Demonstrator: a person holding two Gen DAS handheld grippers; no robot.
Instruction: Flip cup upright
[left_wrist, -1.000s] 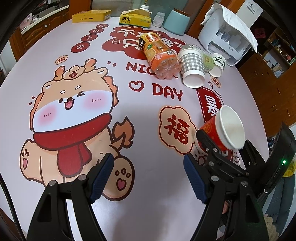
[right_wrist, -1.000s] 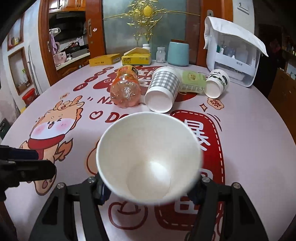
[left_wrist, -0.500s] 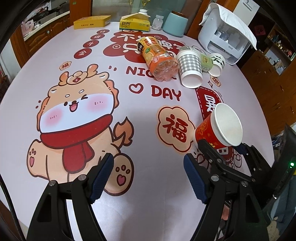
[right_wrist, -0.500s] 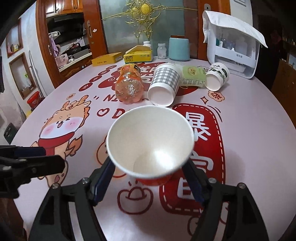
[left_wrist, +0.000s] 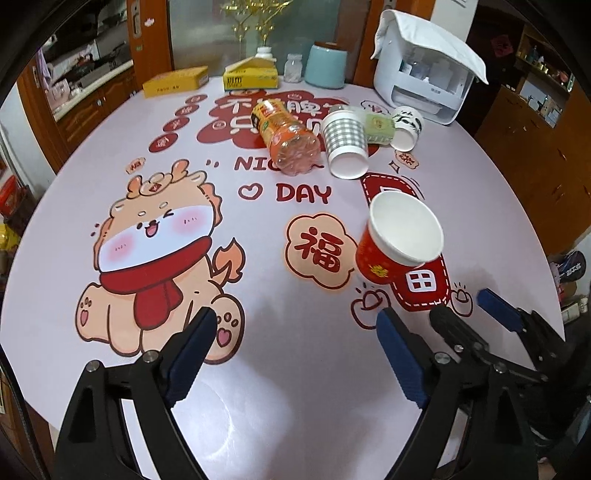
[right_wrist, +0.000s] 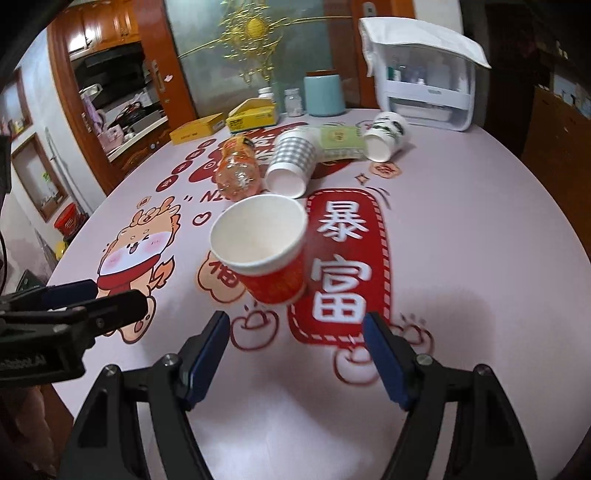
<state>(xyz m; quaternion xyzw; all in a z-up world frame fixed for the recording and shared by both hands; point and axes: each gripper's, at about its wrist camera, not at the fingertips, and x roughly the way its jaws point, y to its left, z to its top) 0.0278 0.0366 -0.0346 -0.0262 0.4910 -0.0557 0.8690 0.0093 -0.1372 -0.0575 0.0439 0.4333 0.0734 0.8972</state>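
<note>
Our right tongs (right_wrist: 295, 354) gape wide with nothing between them, as do our left tongs (left_wrist: 295, 350). Just beyond the right pair, the red cup (right_wrist: 264, 249) stands mouth-up on the surface (right_wrist: 461, 240), slightly tilted or blurred. We judge the flip done; next, draw the tongs clear without nudging it.
</note>
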